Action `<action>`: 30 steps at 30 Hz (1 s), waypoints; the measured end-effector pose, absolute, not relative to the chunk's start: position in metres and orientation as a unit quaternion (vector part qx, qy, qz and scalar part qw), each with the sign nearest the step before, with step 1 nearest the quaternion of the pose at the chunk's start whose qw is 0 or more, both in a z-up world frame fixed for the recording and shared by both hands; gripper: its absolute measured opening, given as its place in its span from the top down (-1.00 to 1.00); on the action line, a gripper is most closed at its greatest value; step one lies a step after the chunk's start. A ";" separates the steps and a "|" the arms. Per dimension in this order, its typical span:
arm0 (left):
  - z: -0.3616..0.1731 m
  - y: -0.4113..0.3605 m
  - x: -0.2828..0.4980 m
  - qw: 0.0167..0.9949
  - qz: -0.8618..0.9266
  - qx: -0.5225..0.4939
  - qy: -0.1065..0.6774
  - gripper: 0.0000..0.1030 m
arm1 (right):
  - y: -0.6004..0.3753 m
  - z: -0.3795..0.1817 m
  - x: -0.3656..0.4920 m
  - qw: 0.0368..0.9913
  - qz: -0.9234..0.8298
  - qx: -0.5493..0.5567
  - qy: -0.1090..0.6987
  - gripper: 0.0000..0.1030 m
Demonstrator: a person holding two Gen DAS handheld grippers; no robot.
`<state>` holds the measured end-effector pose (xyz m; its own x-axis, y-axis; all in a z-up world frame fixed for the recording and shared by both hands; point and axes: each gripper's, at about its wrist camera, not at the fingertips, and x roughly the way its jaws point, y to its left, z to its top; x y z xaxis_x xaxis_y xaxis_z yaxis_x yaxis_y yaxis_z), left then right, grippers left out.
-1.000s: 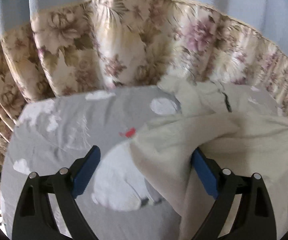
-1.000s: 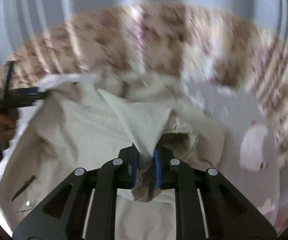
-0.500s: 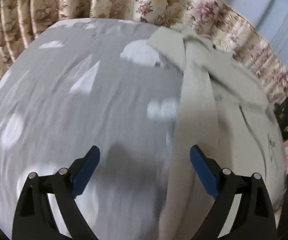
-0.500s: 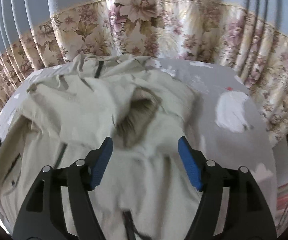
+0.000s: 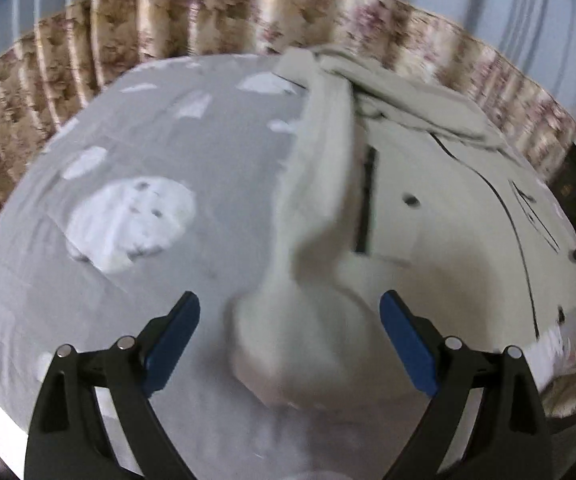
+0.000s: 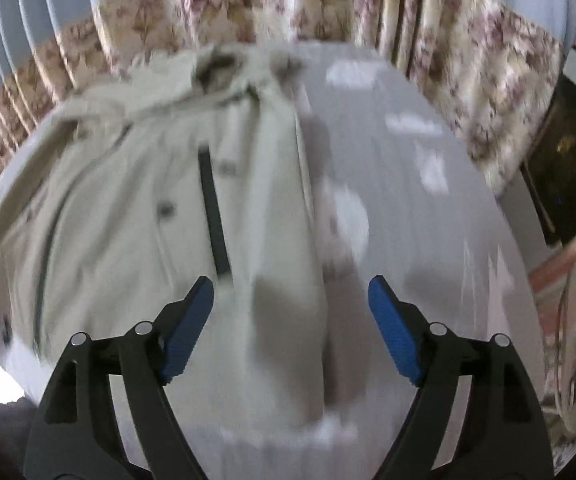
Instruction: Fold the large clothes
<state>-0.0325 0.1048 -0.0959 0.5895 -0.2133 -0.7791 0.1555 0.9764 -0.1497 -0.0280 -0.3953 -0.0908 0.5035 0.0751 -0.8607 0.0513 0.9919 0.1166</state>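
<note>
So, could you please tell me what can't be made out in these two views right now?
- Left wrist view: the coat hem and right side are cut off by the frame edge.
- Right wrist view: motion blur smears the coat's buttons and collar.
- Both views: the bedsheet under the coat is hidden.

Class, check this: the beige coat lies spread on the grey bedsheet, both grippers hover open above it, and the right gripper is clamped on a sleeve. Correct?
Not quite. The right gripper holds nothing: the right wrist view shows its jaws wide apart above the beige coat.
</note>
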 end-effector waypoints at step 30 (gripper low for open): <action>-0.030 0.152 0.138 0.910 -0.091 -0.007 0.403 -0.75 | -0.433 -0.016 0.145 0.906 0.062 0.027 0.417 -0.50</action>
